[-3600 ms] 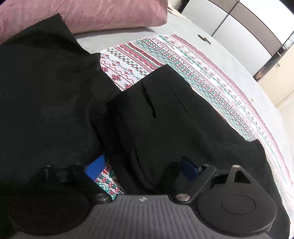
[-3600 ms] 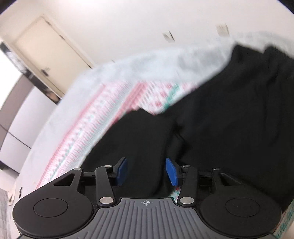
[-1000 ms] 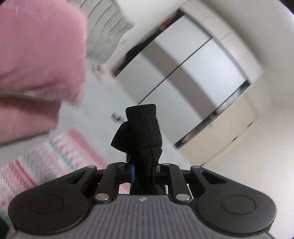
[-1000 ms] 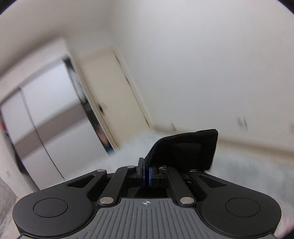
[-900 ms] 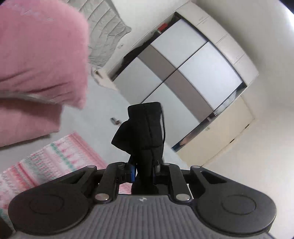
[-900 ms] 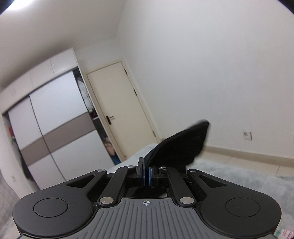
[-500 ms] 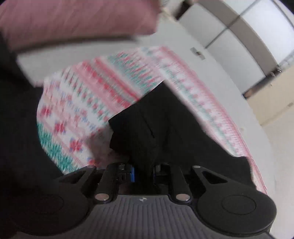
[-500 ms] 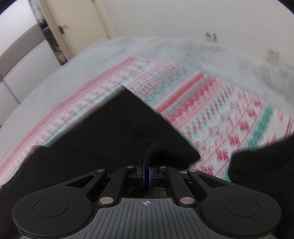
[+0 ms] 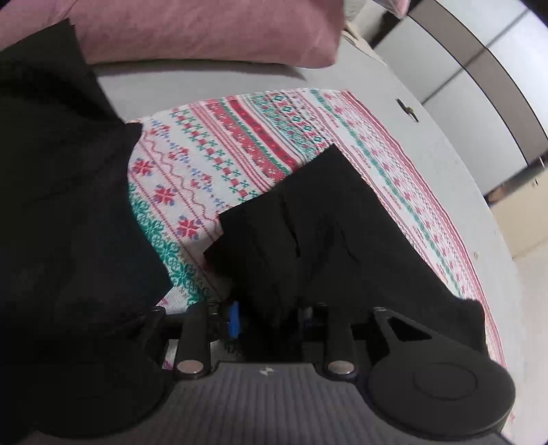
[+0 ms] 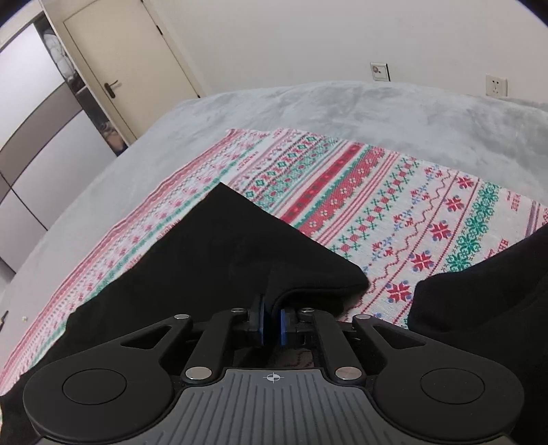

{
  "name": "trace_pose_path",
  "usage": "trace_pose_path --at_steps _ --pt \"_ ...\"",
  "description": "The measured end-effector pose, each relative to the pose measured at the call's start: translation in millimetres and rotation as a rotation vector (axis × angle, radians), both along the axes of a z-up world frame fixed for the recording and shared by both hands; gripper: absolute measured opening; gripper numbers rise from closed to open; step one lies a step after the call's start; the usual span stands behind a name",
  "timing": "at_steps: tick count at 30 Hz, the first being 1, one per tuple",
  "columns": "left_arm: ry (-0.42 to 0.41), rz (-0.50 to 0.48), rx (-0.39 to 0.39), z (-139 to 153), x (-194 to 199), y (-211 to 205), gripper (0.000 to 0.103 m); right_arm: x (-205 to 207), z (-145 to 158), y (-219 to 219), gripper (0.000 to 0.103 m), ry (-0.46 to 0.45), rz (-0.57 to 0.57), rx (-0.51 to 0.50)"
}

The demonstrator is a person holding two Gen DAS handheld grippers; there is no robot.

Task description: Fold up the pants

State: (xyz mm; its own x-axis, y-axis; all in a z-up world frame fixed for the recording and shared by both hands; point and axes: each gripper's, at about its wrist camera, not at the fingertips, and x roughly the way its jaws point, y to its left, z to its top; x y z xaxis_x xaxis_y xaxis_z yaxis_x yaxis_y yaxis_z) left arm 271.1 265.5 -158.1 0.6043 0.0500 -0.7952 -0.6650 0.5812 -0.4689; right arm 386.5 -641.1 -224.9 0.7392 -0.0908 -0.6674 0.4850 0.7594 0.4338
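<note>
The pants (image 9: 308,232) lie on the patterned cloth (image 9: 239,150) just ahead of both. The left hand-held gripper (image 9: 270,316) is opening, fabric loose between its jaws; the right hand-held gripper (image 10: 272,323) is opening around a fold.

Pants (image 9: 325,232) matt black cloth; blanket (image 10: 394,212) patterned woven; pillow (image 9: 205,27) pink cloth.

One pair of black pants (image 9: 328,232), one patterned cloth (image 9: 239,143), one pink pillow (image 9: 205,30), two grippers (image 9: 269,316) (image 10: 272,325).
</note>
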Motion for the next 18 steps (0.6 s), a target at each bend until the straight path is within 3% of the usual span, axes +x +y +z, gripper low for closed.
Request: trace_pose_path --at_steps 4,8,9,10,13,16,18 --pt "-0.014 0.085 -0.036 20 -9 10 0.073 -2 -13 -21 0.023 -0.056 -0.036 0.129" --pt "-0.102 0.109 0.165 53 -14 2 0.075 -5 -25 -49 0.024 -0.132 -0.147 0.338" --pt "-0.128 0.093 0.206 59 -14 -4 0.075 -4 -24 -48 0.016 -0.131 -0.146 0.318" --pt "-0.152 0.064 0.234 61 -10 -10 0.077 -2 -17 -44 0.01 -0.104 -0.146 0.231" --pt "-0.174 -0.116 0.255 57 10 -38 0.078 -2 13 -17 0.005 -0.161 -0.091 -0.002" --pt "-0.116 -0.239 0.26 39 27 -68 0.078 -8 43 12 0.004 -0.231 -0.071 -0.177" --pt "-0.071 -0.278 0.264 24 35 -81 0.078 -7 46 29 0.004 -0.195 -0.077 -0.297"
